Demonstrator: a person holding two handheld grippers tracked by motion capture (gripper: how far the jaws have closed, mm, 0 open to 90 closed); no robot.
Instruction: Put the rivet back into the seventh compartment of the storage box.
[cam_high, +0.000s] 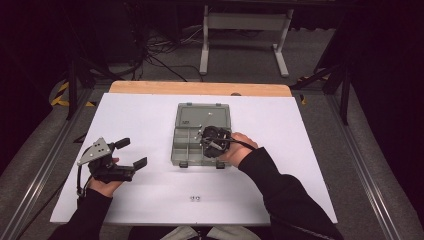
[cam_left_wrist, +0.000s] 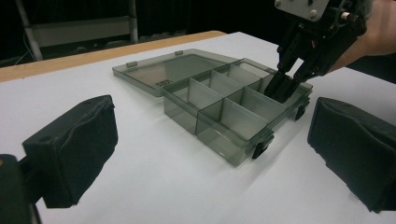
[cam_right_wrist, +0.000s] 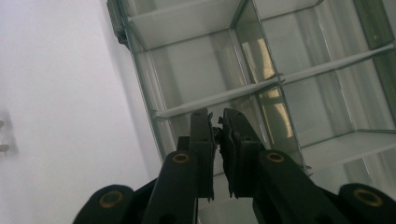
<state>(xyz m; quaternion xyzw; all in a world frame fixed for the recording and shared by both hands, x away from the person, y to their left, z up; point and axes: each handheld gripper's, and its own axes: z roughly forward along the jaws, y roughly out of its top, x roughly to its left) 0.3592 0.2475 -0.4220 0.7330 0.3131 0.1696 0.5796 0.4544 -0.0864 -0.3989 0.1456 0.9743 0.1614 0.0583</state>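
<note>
Right hand-held gripper (cam_high: 212, 141) is tip-down inside the organizer box (cam_high: 200, 134), in a compartment on the near right side. In the right gripper view the jaws stand nearly together, with a tiny dark bit (cam_right_wrist: 217, 132) pinched between the tips. Looks like a small screw, but too small to say for sure. It's low in the compartment, over the floor of it; can't tell if it's touching yet.

Box sits mid-table, lid (cam_high: 202, 114) flipped fully open and lying flat on the far side. Every compartment I can see looks empty, so I'd call this the first piece going in.

Left hand-held gripper (cam_high: 129, 152) is idle, well apart from the box on the left of the table (cam_high: 140, 115), jaws wide open, nothing between the pads.

Two small screws (cam_high: 195, 198) lie side by side on the table near my edge, well clear of the box. Those are left to do.

My read on progress: early. Piece is at the drop point but not released. Remaining: open up, lift out, fetch the two on the table, probably close the lid after.
</note>
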